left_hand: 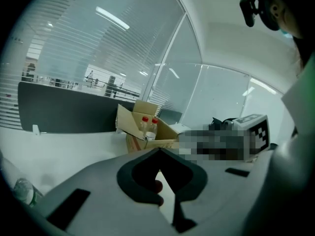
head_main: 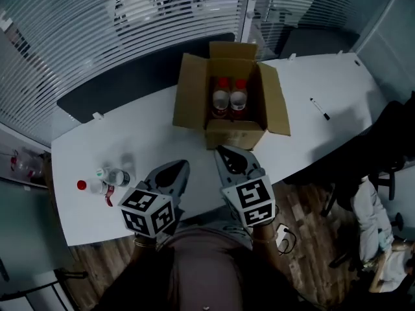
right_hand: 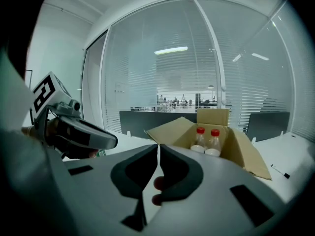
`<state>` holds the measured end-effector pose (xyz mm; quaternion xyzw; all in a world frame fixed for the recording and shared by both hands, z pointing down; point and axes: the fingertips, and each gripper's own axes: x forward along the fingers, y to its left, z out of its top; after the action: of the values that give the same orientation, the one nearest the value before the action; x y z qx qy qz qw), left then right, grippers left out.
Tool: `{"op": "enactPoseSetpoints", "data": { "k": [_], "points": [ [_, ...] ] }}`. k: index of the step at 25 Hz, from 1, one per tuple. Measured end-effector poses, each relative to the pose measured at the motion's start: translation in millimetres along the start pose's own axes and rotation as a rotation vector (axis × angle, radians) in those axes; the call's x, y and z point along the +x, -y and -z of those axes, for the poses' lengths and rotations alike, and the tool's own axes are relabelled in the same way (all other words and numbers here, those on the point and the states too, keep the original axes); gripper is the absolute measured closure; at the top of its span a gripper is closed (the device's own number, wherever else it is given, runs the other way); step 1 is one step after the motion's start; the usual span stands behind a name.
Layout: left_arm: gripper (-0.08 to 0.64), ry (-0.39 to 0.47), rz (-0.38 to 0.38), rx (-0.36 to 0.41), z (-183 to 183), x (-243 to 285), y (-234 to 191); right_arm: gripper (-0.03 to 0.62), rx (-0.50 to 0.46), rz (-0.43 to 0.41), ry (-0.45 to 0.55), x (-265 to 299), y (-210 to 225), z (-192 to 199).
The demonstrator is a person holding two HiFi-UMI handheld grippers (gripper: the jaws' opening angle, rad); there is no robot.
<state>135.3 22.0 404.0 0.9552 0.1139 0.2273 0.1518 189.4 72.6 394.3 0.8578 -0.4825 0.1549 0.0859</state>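
Only the red caps and shoulders of the two bottles (head_main: 230, 100) show above the walls of the open cardboard box (head_main: 235, 135); their lower halves are hidden. The loose bottles (head_main: 106, 179) lying at the left end of the worktop (head_main: 142, 141) overlap and are hard to count. The right claw (head_main: 224, 151) is pressed together on nothing, its tip just beside the box's near wall. The left claw (head_main: 178, 168), likewise closed and empty, hovers over the near edge, the loose bottles apart to its left.
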Motion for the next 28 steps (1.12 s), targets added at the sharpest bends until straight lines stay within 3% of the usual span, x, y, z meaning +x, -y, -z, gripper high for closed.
{"op": "enactPoseSetpoints", "data": {
  "k": [10, 24, 28],
  "points": [
    [0.555, -0.032, 0.074, 0.035, 3, 26, 30, 0.557, 0.025, 0.084, 0.006, -25, 36, 9],
    [0.554, -0.024, 0.05, 0.021, -4, 50, 31, 0.555, 0.089, 0.129, 0.029, -25, 87, -3],
    [0.555, -0.022, 0.03, 0.005, -6, 55, 21, 0.555, 0.112, 0.158, 0.076, -18, 107, -20]
  ]
}}
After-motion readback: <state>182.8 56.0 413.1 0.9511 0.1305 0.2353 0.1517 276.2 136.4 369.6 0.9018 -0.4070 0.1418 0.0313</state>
